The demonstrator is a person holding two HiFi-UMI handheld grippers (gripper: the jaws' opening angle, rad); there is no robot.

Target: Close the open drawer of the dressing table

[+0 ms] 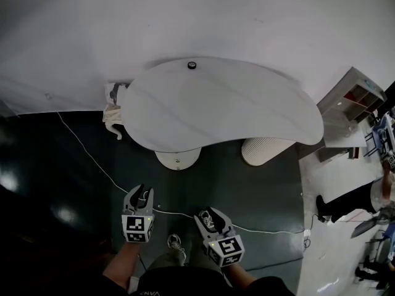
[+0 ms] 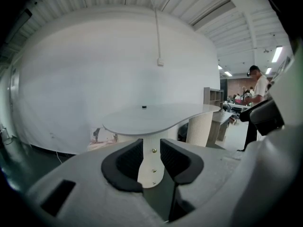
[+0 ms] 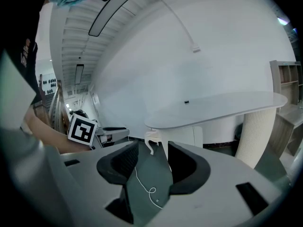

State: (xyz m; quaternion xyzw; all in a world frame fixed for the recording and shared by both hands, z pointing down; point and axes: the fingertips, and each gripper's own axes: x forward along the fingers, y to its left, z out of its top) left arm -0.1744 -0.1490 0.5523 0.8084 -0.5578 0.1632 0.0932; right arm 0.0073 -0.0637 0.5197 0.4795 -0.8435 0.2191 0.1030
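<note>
The white dressing table with its curved top stands against the wall, on a round pedestal and a ribbed column. At its left end an open drawer sticks out, with a pale cloth hanging from it. A small black object sits on the top near the wall. My left gripper is open in mid-air well short of the table, nothing between its pads. My right gripper is open beside it, also holding nothing. In the right gripper view the cloth shows under the table's left end.
A thin white cable runs across the dark floor in front of the table. A white shelf unit stands at the right. A person is on the lighter floor to the right, and another person stands beyond the table.
</note>
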